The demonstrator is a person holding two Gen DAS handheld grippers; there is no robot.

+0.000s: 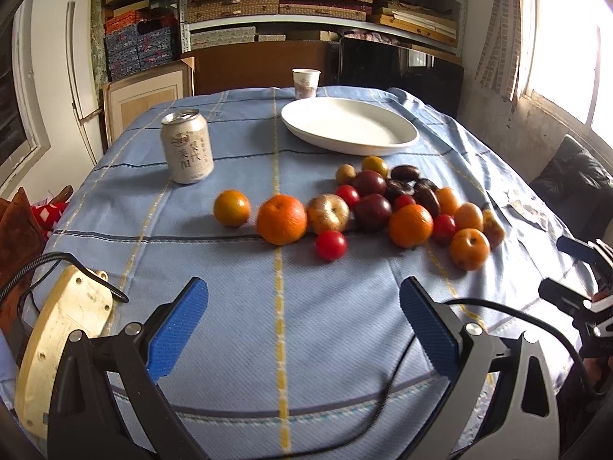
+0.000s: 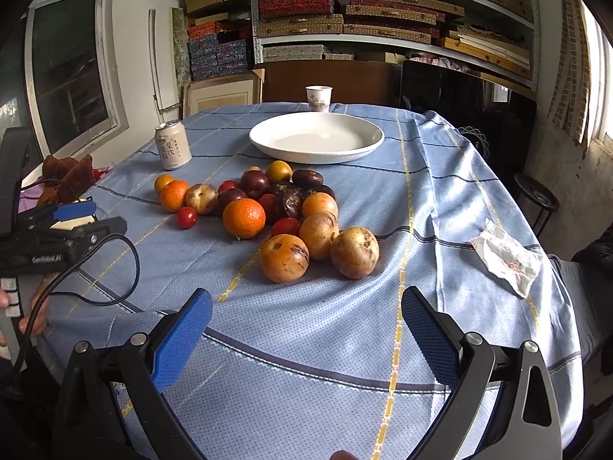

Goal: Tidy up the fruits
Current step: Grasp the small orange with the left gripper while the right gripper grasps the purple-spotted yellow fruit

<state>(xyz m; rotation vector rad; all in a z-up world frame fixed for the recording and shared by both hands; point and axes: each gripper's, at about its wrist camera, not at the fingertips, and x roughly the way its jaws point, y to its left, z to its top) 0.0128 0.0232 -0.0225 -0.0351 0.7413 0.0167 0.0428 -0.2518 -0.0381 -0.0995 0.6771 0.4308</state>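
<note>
A heap of fruit lies mid-table on the blue cloth: oranges (image 1: 281, 219) (image 2: 244, 217), red tomatoes (image 1: 331, 245) (image 2: 186, 217), dark plums (image 1: 371, 212) (image 2: 254, 184) and brownish passion fruits (image 2: 354, 252). Behind the heap stands an empty white plate (image 1: 398, 142) (image 2: 264, 142). My left gripper (image 1: 302, 326) is open over bare cloth, short of the fruit, nothing between its blue pads. My right gripper (image 2: 306, 329) is open too, just before the nearest passion fruits. Each gripper shows at the edge of the other's view, left gripper (image 2: 72, 214), right gripper (image 1: 574, 264).
A drink can (image 1: 187, 151) (image 2: 172, 145) stands left of the fruit, a paper cup (image 1: 305, 83) (image 2: 318, 98) behind the plate. A crumpled tissue (image 2: 507, 257) lies at the right. A power strip (image 1: 65, 345) and cables (image 1: 387, 391) sit near the front edge. Shelves fill the back wall.
</note>
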